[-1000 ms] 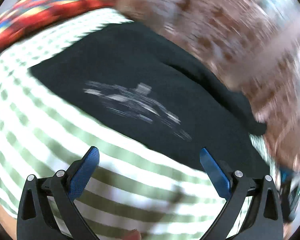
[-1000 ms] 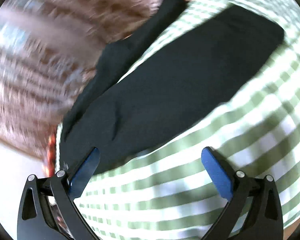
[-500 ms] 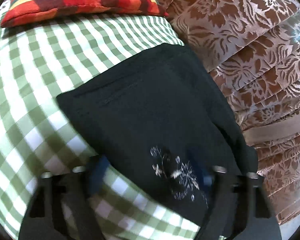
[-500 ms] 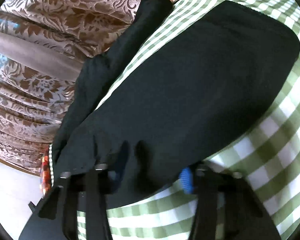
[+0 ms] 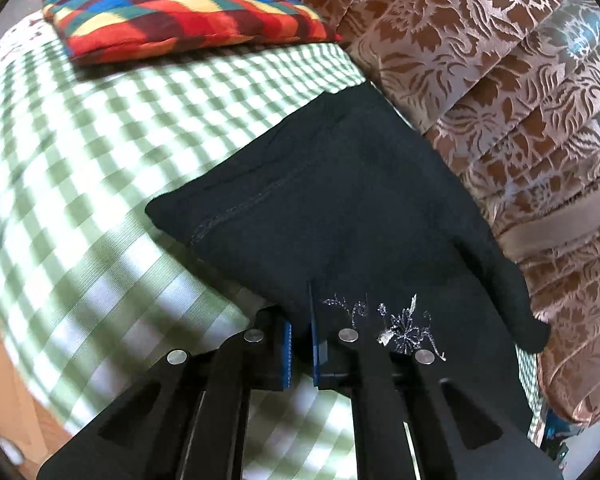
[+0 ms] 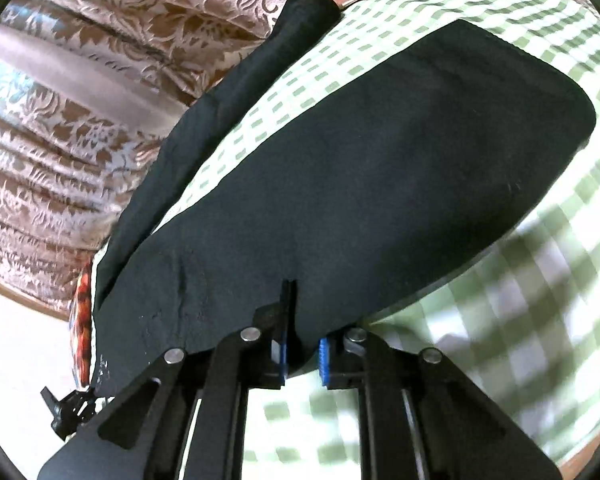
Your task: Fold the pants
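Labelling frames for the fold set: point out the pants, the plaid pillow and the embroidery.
pants (image 6: 380, 184): right wrist view, middle of the near leg.
plaid pillow (image 5: 180, 16): left wrist view, centre of its top face.
embroidery (image 5: 408, 330): left wrist view, silver flower motif.

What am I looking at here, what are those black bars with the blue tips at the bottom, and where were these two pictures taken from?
Those bars are two hand-held grippers; a person carries one in each hand. Each picture comes from a small wide-angle camera riding on a gripper, looking forward along its blue-padded jaws, so everything bends at the edges. The left gripper and the right gripper each have their jaws closed on the near edge of black pants, which lie on a green checked cloth. One pant leg trails against the brown floral fabric behind. A colourful plaid cushion sits farther back.
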